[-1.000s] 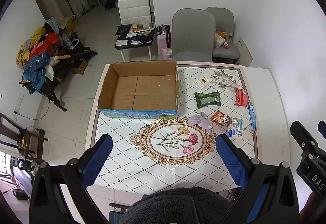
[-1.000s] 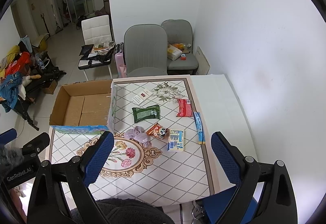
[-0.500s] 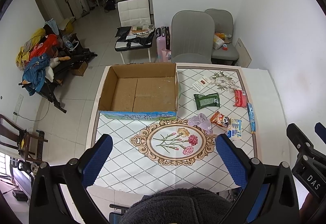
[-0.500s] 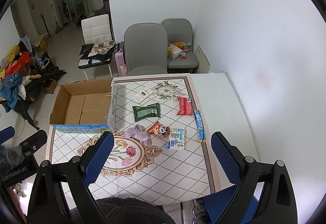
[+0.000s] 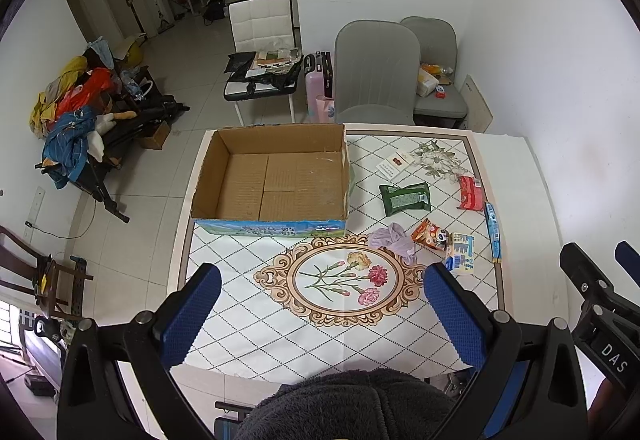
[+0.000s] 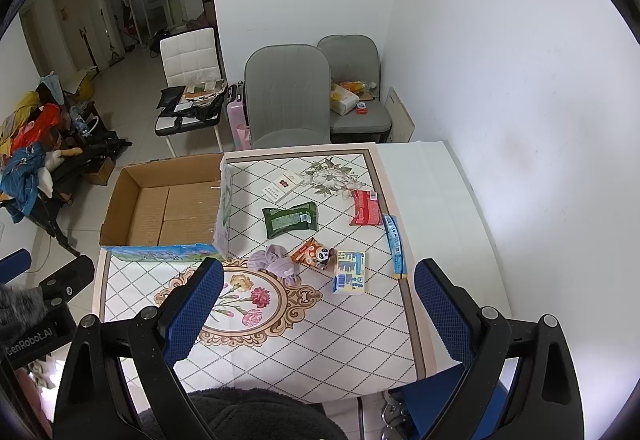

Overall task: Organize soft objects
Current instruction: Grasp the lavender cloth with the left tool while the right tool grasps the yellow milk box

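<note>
An open empty cardboard box point(image 5: 276, 180) point(image 6: 168, 206) stands on the left of the table. To its right lie a lilac cloth scrunchie point(image 5: 392, 238) point(image 6: 274, 260), a green pack point(image 5: 405, 198) point(image 6: 290, 219), an orange panda snack bag point(image 5: 430, 234) point(image 6: 314, 253), a blue-white pack point(image 5: 462, 254) point(image 6: 350, 272), a red pack point(image 5: 471, 193) point(image 6: 366, 207), a blue stick pack point(image 5: 493, 230) point(image 6: 394, 245) and a white card box point(image 5: 394, 164) point(image 6: 282, 186). My left gripper point(image 5: 320, 316) and right gripper point(image 6: 318, 316) hover high above the near edge, both open and empty.
The table point(image 5: 520, 176) has a patterned cloth with a flower medallion point(image 5: 344, 276). Two grey chairs point(image 5: 374, 72) stand behind it and a white wall point(image 6: 520, 80) is at the right. A white chair point(image 5: 264, 40) and a clothes pile point(image 5: 72, 112) are on the floor at the left.
Both grippers have drifted slightly back and up, so the table looks a little smaller. Nothing on the table has moved.
</note>
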Tool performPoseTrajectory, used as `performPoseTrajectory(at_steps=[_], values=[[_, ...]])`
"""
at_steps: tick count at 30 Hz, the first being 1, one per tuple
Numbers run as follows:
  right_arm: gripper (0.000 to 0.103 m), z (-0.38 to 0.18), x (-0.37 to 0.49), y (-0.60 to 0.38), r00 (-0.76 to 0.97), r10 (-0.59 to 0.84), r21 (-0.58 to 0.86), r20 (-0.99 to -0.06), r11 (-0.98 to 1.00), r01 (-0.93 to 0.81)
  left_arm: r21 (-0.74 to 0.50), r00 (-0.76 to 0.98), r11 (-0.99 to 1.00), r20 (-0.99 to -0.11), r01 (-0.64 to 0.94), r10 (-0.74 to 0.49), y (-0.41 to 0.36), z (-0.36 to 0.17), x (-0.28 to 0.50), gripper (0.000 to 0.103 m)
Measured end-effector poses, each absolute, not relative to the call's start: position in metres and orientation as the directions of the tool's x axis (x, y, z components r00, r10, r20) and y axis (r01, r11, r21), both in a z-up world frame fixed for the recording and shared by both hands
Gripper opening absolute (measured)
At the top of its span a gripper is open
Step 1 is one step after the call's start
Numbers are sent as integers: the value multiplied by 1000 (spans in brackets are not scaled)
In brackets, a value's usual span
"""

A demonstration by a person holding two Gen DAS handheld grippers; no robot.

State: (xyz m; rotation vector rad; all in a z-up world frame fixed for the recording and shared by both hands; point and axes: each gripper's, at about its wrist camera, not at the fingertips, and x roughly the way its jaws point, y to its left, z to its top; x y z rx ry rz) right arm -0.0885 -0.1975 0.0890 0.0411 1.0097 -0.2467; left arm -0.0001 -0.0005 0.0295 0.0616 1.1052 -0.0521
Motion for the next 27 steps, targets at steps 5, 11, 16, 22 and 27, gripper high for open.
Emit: performPoseTrajectory(at_steps=[5,11,16,22,27], values=[[98,78,-82,-209,481,-191,-73,-856,965,253,22,437,997,-899,74,-13,-11,20,13,103],[98,44,-63,-250,416,-200,-62,-887,945,322,46,395,992,-919,117,-4,-40,-13,44,103],[98,-16,-34,-295,316,-175,-49,-932,927,371,86,315,981,-949,172,28,-71,-72,79,103],[98,-124,13,-337,166,-131,-61,-977,926,372,71,169,975,-985,209,36,-102,-167,123,103],[98,-224,50,-358,41,-74,-55,-996,933,356,54,24,973,-998,226,50,-124,-251,147,103]])
